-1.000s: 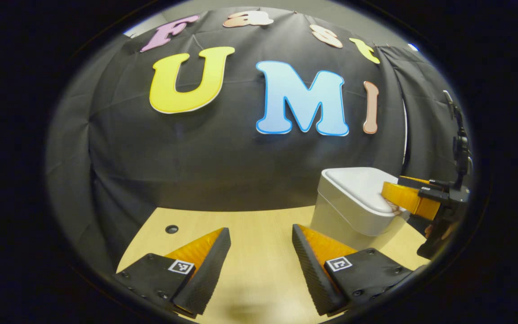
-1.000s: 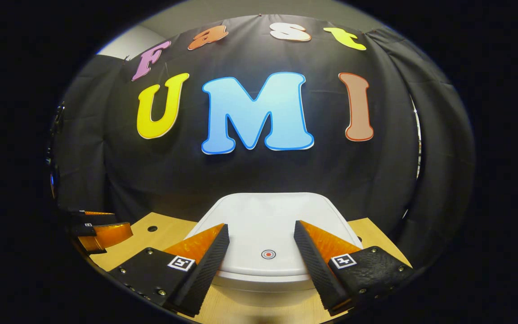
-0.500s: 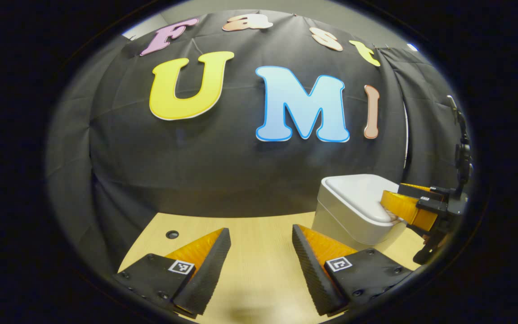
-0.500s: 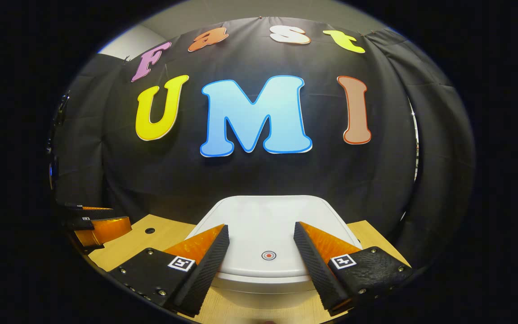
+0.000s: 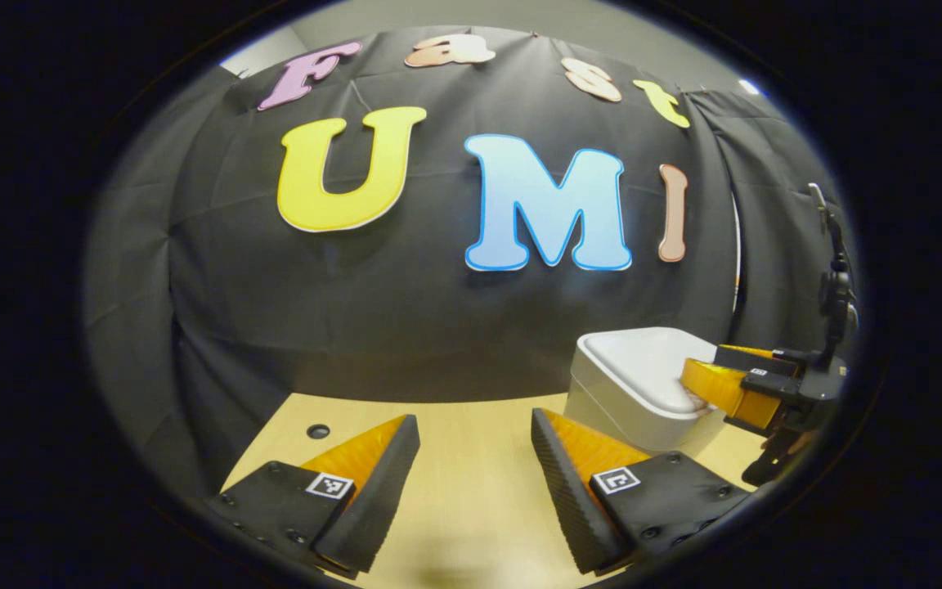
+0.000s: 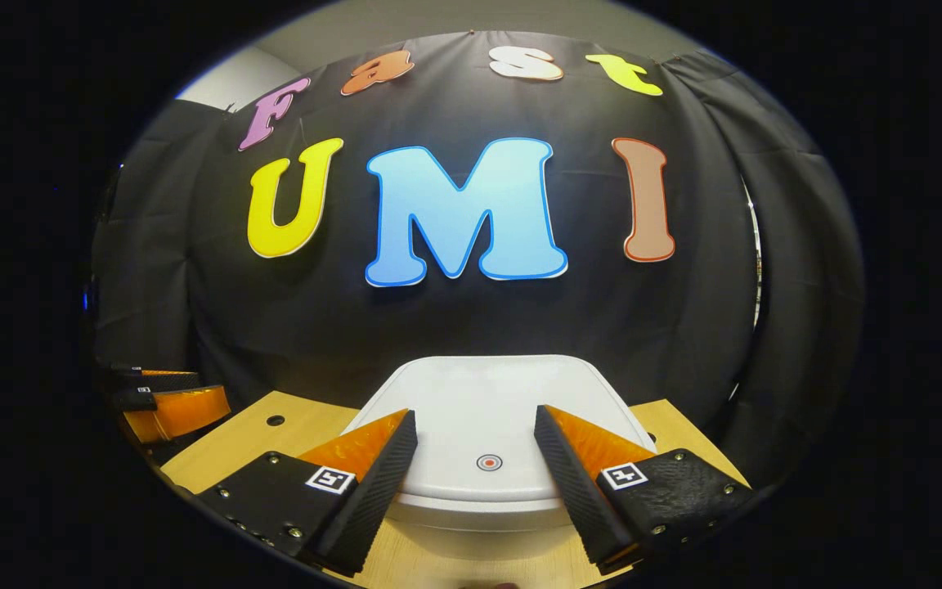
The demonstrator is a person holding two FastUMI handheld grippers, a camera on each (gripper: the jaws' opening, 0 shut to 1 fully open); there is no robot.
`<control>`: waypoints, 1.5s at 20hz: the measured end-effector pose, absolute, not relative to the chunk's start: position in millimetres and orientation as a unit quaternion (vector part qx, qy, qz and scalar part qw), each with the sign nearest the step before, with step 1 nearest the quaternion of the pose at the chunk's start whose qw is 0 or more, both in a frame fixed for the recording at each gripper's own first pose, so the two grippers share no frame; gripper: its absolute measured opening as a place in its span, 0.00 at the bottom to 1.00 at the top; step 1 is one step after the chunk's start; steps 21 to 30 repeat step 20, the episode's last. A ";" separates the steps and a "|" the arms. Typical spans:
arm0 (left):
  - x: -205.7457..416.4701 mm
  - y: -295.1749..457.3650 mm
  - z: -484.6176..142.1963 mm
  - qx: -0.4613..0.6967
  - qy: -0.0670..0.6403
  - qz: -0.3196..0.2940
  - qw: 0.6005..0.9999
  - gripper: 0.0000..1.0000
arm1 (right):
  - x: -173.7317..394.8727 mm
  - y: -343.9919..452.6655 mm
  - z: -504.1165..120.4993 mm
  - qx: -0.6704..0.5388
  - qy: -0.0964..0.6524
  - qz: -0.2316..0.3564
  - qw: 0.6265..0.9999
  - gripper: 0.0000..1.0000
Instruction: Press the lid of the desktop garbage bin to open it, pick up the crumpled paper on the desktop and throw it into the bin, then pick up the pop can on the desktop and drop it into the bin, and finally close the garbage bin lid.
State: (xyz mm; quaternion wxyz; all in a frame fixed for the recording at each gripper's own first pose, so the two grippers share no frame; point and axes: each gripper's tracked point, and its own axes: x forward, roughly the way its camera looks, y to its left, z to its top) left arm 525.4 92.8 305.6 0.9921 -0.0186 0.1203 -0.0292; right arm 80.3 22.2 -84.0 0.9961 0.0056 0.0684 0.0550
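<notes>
The white bin [image 6: 483, 425] stood on the wooden surface [image 5: 471, 458] against the black cloth, lid [image 6: 487, 409] down. The right tongs [image 6: 476, 458] hung spread over the lid's round mark [image 6: 488, 462]. The left tongs [image 5: 475, 466] were spread over bare wood beside a small hole [image 5: 318, 430].

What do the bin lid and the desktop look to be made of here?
Bin lid: probably smooth white plastic, judging by its moulded rounded corners and soft sheen. Desktop: pale wood or wood-look laminate, with faint lengthwise grain and a matte surface; which of the two cannot be told.
</notes>
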 end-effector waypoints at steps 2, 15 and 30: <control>516.6 93.4 311.8 -0.019 0.115 -0.027 0.993 0.92 | 62.3 24.0 -78.6 0.007 0.062 0.056 0.997 0.94; 441.0 108.5 352.2 -0.040 0.091 0.000 0.995 0.91 | -25.8 15.4 -37.4 0.015 0.028 0.038 0.999 0.94; 434.3 112.5 379.3 -0.036 0.071 -0.003 0.997 0.89 | -41.9 6.3 -18.4 0.013 0.011 0.017 1.000 0.94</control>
